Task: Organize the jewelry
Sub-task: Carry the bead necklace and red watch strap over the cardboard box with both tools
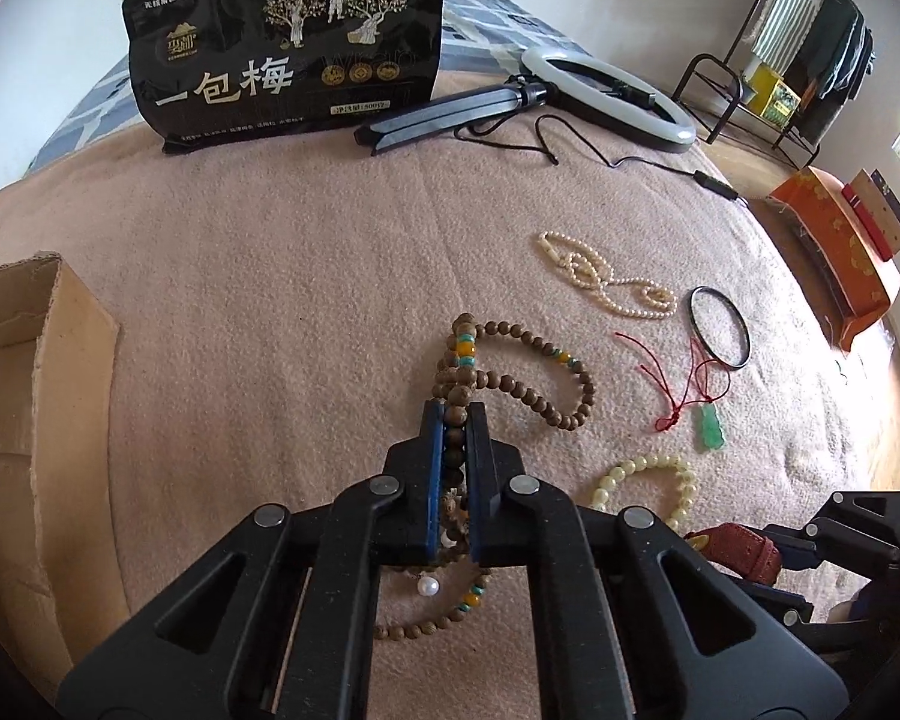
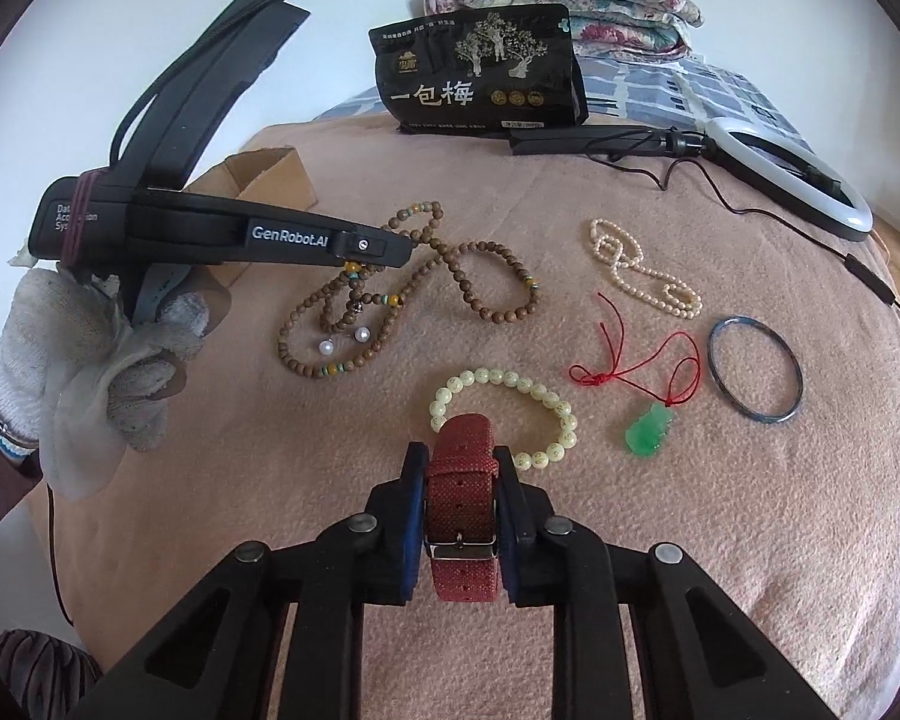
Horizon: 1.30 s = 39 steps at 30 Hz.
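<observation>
Because the long string of brown wooden beads [image 1: 513, 387] is a loose, limp strand with no stiffness of its own, it will likely drape and swing from whatever point is pinched, and the two pearl drops [image 2: 328, 347] among its loops could snag or trail. It lies on the pink blanket of the bed [image 1: 270, 276], bunched where several loops cross, and the left gripper [image 1: 455, 420] is clenched on that bunch with beads stacked between its blue pads; taking it at the gathered part looks sensible, since one strand alone would leave a long tail dragging. The beads are hard and round, so they may roll in the pads. The red woven watch strap [image 2: 463, 480] is light, flexible and rough-textured, so it should not slip; the right gripper [image 2: 459, 462] is grasping it across its width, just above the metal buckle [image 2: 459, 551], with its free end lying over the pale bead bracelet [image 2: 546, 414]. Further out lie the jade pendant [image 2: 650, 426] on its red cord, probably brittle, a thin dark bangle [image 2: 795, 396] that is rigid, and a tangled pearl necklace [image 2: 642, 276]. An open cardboard box [image 1: 78, 348] sits at the left edge of the bed.
</observation>
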Available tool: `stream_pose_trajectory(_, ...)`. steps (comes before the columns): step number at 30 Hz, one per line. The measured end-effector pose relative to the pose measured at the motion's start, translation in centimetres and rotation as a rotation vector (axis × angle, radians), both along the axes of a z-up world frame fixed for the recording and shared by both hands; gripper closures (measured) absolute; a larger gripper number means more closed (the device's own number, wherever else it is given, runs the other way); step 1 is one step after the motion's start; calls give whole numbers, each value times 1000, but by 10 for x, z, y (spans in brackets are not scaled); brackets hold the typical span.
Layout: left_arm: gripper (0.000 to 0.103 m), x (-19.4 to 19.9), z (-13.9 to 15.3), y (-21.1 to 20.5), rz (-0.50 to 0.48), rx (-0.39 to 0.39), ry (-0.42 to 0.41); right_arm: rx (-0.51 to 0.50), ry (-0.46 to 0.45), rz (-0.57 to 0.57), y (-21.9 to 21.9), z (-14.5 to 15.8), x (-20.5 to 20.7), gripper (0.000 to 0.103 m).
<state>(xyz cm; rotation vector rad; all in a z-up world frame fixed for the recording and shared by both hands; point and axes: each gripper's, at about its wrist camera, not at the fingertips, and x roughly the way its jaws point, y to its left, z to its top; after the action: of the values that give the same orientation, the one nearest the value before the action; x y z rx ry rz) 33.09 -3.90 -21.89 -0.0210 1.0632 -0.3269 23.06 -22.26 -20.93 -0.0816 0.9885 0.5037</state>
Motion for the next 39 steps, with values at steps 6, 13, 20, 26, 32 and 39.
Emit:
stream_pose_trajectory(6,99,-13,25,8,25,-45,-33,15,-18,-30,-7,16,-9,84)
stream_pose_trajectory(13,99,-32,77,18,37,-98,-118,19,-55,-56,-13,41,-19,84)
stream_pose_trajectory(20,99,-54,134,37,51,-128,-213,19,-108,-56,-11,78,-31,84)
stream_pose_trajectory(26,99,-73,175,65,79,-130,-289,18,-158,-47,-2,109,-35,84)
stream_pose_trajectory(32,99,-89,199,106,128,-144,-330,24,-202,-21,14,135,-33,84)
stream_pose_trajectory(39,99,-108,220,152,176,-130,-387,27,-229,15,43,154,-26,84)
